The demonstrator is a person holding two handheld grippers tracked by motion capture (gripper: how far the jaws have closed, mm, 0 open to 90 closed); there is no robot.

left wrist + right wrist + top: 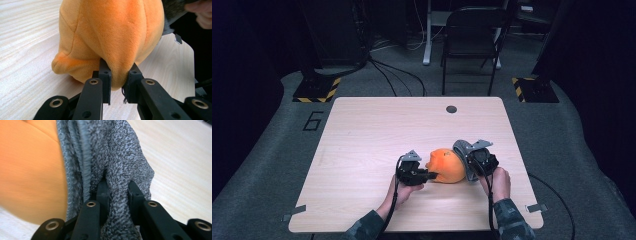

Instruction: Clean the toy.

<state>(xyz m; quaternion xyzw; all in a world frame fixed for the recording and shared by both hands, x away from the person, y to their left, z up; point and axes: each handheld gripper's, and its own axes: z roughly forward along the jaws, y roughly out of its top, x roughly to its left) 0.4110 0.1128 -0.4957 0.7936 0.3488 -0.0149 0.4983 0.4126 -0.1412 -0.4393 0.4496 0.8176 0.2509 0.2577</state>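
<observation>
- Lying near the front middle of the pale wooden surface [362, 130], an orange plush toy [446, 165] sits between the two tools.
- Left tool [432, 175] comes at the toy from its left side; in the left gripper view its jaws are pinching a fold of the toy's orange fabric [117, 75], low on its body.
- Right tool [472, 162] is at the toy's right side; in the right gripper view its jaws are pinching a bunch of grey knitted cloth [117, 182].
- Grey cloth lies against the toy's right flank, touching it, with its ribbed edge running along the orange plush.
- Both hands hold the tools from the near edge, sleeves showing at the bottom of the high view.
</observation>
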